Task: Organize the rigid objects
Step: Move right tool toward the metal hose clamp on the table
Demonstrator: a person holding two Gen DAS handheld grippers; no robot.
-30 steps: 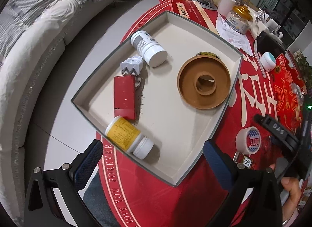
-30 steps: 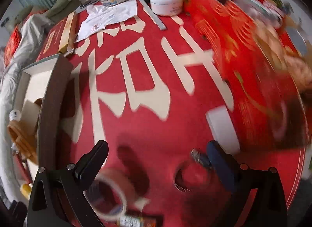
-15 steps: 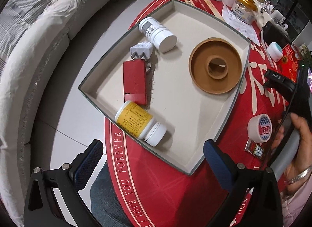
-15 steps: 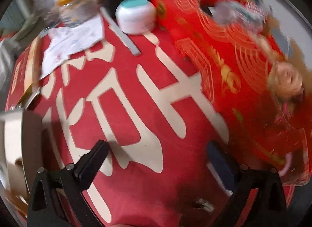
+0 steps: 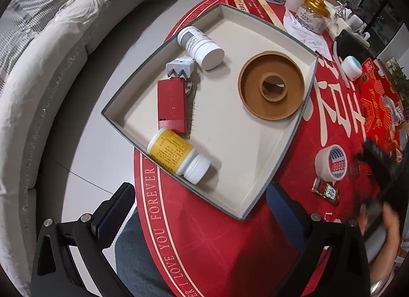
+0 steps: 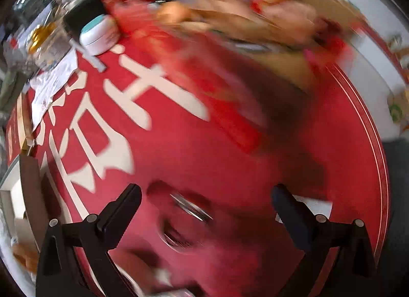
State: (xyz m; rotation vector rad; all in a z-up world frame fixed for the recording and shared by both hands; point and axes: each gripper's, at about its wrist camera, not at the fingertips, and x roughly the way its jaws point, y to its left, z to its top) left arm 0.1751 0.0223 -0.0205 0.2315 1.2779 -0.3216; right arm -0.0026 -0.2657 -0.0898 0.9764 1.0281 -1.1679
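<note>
Cardboard tray (image 5: 278,159) sharp left, seemingly blurred right

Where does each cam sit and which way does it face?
Left wrist: behind the open left tongs, looking down at the tray on the red tablecloth; a hand and the right tongs show at right.
Right wrist: behind the open right tongs, low over the tablecloth, blurred.
Shared: tray corner, teal-lidded jar.
</note>
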